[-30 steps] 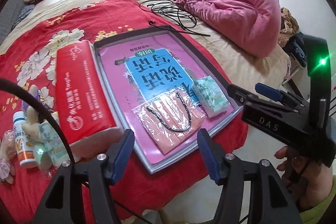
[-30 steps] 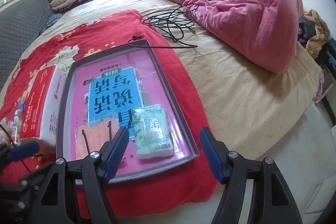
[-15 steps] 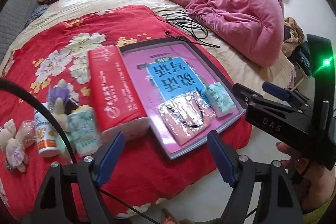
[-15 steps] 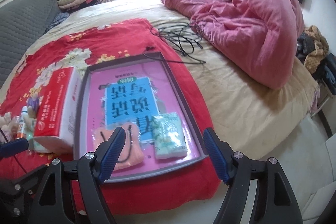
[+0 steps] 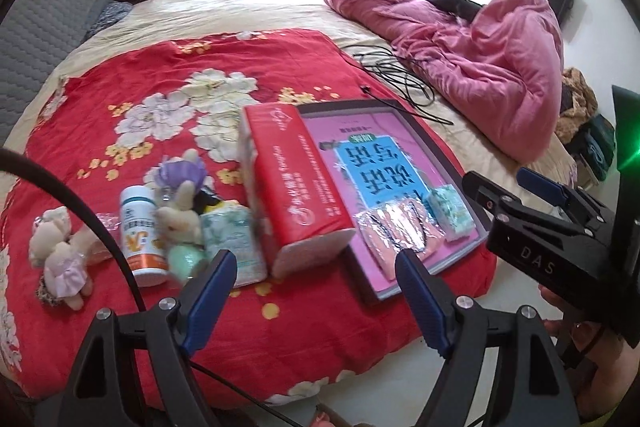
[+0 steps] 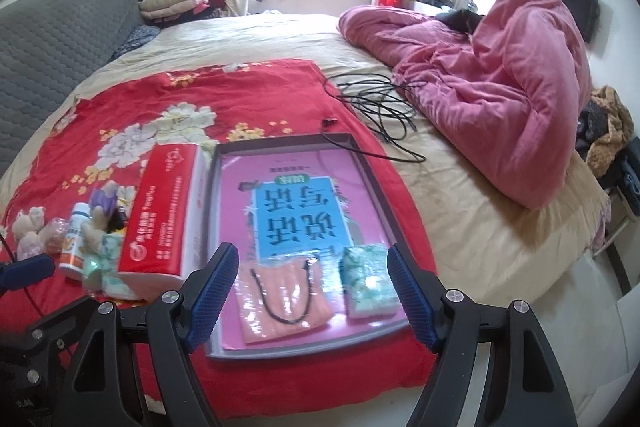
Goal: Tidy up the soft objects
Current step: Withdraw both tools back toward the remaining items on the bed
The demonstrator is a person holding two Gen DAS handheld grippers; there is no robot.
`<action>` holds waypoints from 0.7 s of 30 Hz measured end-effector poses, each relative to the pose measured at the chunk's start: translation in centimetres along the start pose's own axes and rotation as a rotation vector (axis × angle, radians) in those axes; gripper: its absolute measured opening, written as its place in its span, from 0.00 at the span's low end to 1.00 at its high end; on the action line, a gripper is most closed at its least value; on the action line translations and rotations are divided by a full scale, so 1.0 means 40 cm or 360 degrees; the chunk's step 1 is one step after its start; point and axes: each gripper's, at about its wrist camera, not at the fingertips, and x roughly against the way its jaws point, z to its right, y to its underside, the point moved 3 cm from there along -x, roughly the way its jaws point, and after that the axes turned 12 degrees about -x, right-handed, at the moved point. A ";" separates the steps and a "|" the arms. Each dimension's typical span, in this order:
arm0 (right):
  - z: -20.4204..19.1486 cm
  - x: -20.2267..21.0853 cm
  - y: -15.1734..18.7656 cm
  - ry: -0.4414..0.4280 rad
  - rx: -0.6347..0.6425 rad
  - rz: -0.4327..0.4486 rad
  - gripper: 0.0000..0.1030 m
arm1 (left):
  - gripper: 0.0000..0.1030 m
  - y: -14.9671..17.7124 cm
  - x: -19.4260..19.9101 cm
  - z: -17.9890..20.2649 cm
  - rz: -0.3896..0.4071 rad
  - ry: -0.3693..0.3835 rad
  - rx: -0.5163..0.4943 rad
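Observation:
A grey tray [image 6: 372,167] with a pink-and-blue book in it lies on the red floral blanket [image 5: 160,87]. In the tray's near end lie a pink bagged cloth [image 6: 282,293] and a green tissue pack [image 6: 368,279]. A red tissue package [image 5: 296,183] stands left of the tray. Left of it lie another green tissue pack [image 5: 232,239], a white bottle [image 5: 140,231], a beige plush rabbit [image 5: 178,215] and a plush bear [image 5: 56,255]. My left gripper [image 5: 316,291] is open and empty, held back above the blanket's near edge. My right gripper [image 6: 312,287] is open and empty over the tray's near end.
A pink quilt [image 6: 500,83] is heaped at the back right of the bed. Black cables [image 6: 376,103] lie beyond the tray. A grey headboard [image 6: 52,39] stands at the left. The bed's edge and the floor [image 6: 560,347] are near right.
Both grippers have pulled back and up from the tray, so more of the bed shows. The left view has swung left, bringing the plush toys and bottle into view. Nothing was grasped.

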 end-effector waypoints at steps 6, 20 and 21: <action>-0.068 0.025 0.006 -0.0041 0.0054 0.0019 0.76 | 0.79 0.012 0.030 -0.055 0.0018 -0.0060 0.0048; -0.189 0.059 0.022 -0.0127 0.0158 0.0020 0.76 | 0.79 0.051 0.086 -0.167 0.0037 -0.0151 0.0150; -0.199 0.060 0.023 -0.0134 0.0166 0.0019 0.76 | 0.79 0.055 0.091 -0.181 0.0040 -0.0159 0.0163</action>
